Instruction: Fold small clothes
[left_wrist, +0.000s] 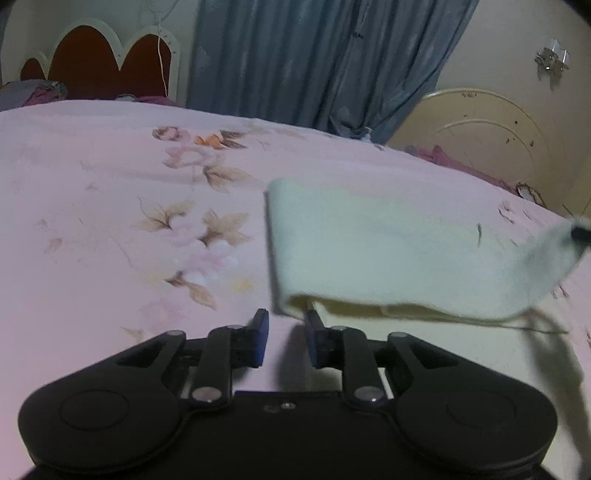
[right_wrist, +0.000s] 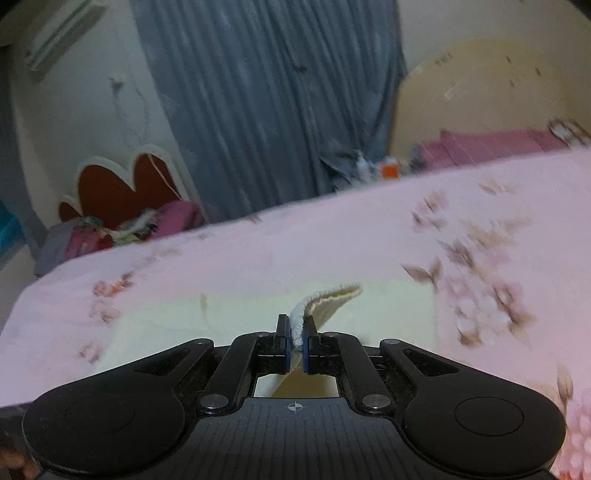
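The right gripper (right_wrist: 294, 341) pinches one edge of the cream cloth (left_wrist: 388, 254), raised over the pink bedsheet (left_wrist: 110, 221) for folding, while the left gripper (left_wrist: 286, 338), jaws narrow and holding nothing, waits at its 6 o'clock.

Fuzzy cream cloth (left_wrist: 388, 251) on smooth matt floral bedsheet (left_wrist: 110, 206).

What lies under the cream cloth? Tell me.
Under the cream cloth lies the pink floral bedsheet. The right gripper lifts one edge, showing the cloth's own lower layer. Whatever lies beneath the flat middle is covered.
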